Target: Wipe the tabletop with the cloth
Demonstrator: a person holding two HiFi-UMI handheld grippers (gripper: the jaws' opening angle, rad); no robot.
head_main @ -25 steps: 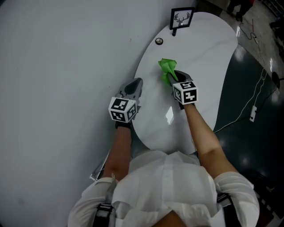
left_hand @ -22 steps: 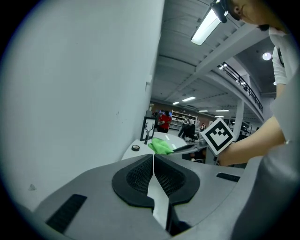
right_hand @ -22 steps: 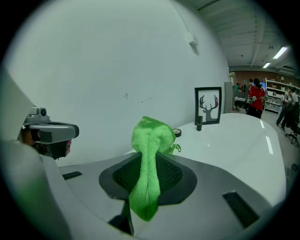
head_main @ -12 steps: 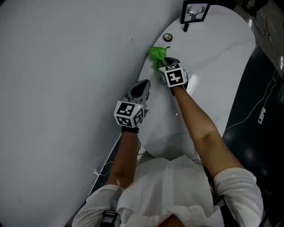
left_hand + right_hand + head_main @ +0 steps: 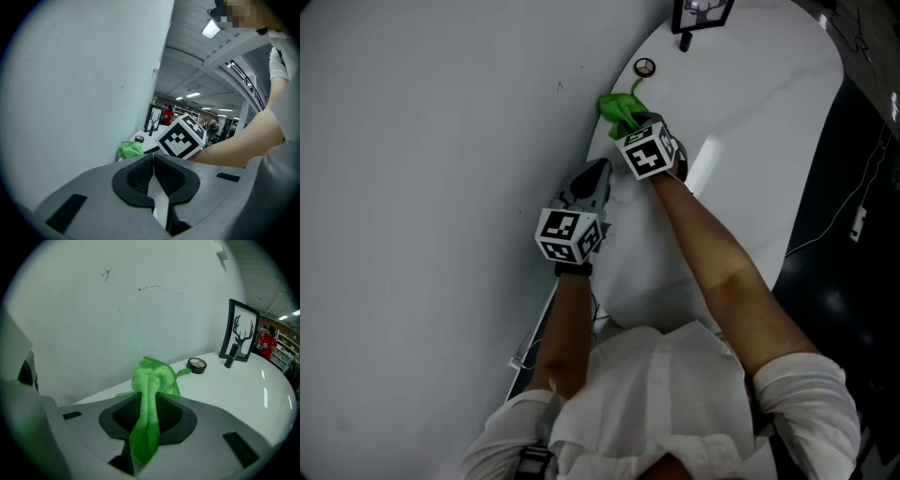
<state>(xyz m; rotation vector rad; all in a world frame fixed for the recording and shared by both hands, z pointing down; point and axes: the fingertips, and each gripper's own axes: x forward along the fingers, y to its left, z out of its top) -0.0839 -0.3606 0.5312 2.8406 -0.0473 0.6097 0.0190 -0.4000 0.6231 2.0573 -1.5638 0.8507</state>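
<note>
At the white surface's [image 5: 750,122] wall-side edge, my right claw [image 5: 149,401] pinches the soft, limp green cloth [image 5: 152,373] mid-fold, my left claw [image 5: 153,161] closed on nothing.

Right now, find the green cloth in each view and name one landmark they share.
Head view: green cloth upper centre, at the tabletop's wall-side edge, ahead of the right gripper.
Left gripper view: cloth left of centre, beyond the shut jaws.
Right gripper view: cloth centre, pinched between the jaws.
Shared landmark: the small round tin, just past the cloth in all three.
</note>
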